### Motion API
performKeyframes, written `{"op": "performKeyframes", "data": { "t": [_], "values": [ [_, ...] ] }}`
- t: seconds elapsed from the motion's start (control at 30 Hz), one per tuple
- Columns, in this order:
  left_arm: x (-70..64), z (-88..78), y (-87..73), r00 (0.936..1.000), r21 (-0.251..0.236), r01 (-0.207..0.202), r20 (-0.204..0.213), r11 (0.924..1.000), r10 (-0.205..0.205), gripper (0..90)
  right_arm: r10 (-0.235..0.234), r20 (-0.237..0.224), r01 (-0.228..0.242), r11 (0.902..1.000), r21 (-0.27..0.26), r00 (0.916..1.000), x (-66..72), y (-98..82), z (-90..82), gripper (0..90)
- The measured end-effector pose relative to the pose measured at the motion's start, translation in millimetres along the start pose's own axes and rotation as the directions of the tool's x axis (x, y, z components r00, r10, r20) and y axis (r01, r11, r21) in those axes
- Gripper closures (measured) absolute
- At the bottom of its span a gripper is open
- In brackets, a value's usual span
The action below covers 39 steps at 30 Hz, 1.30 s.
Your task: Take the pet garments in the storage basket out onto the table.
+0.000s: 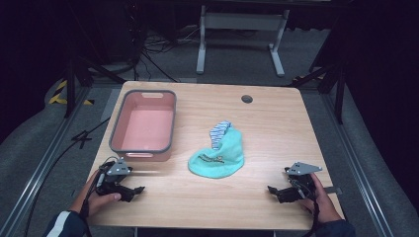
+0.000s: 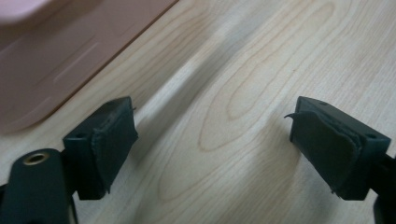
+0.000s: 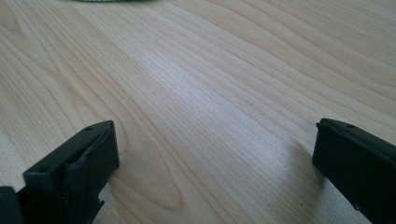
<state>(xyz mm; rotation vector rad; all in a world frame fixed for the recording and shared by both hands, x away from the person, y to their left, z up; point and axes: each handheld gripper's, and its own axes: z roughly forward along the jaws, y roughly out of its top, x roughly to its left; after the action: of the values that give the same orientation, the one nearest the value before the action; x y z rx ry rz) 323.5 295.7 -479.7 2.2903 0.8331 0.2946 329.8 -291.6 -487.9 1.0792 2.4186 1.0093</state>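
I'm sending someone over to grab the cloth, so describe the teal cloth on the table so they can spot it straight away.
On the wooden table, look right of the pink bin with the grey rim that sits at the left side. Near the table's middle lies the teal cloth, rounded, with a small dark print on it. A blue-and-white striped piece lies at its far edge; the cloth is the only teal thing there.

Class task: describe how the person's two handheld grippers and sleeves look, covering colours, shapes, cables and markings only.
Both the left gripper and the right gripper are black, each topped by a grey three-cornered plate. Their blocky black fingertips carry worn, peeling pads. A dark cable trails from each. The left sleeve is dark blue with a white stripe; the right sleeve is dark blue.
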Motion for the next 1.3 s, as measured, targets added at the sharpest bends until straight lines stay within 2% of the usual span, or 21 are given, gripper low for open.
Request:
{"op": "performKeyframes", "data": {
  "t": [0.03, 0.13, 0.67, 0.83, 1.3],
  "values": [
    [0.7, 0.0, -3.6, 1.0000, -0.026, -0.003, 0.007, 0.9997, 0.003, 13.9, 0.001, 0.000, -0.001, 1.0000, -0.002, 1.0000, 0.2, -0.1, 0.1, 0.6],
    [0.6, -0.5, -5.2, 1.0000, -0.034, 0.002, 0.002, 0.9994, -0.002, 13.8, 0.001, 0.001, -0.001, 1.0000, -0.002, 1.0000, 0.2, -0.2, 0.0, 0.6],
    [-0.6, -0.5, -5.1, 0.9999, -0.034, 0.012, -0.008, 0.9993, -0.012, 13.6, 0.000, 0.001, 0.000, 1.0000, -0.001, 1.0000, 0.1, -0.1, 0.1, 0.6],
    [-0.2, 0.6, -3.2, 0.9993, -0.012, 0.027, -0.027, 0.9996, -0.027, 7.9, 0.001, 0.000, -0.001, 1.0000, -0.002, 1.0000, 0.2, -0.1, 0.1, 0.6],
    [-0.2, 1.3, -3.5, 0.9992, -0.019, 0.030, -0.027, 0.9994, -0.031, 7.6, 0.001, 0.000, -0.001, 1.0000, -0.002, 1.0000, 0.2, -0.1, 0.1, 0.6]
  ]
}}
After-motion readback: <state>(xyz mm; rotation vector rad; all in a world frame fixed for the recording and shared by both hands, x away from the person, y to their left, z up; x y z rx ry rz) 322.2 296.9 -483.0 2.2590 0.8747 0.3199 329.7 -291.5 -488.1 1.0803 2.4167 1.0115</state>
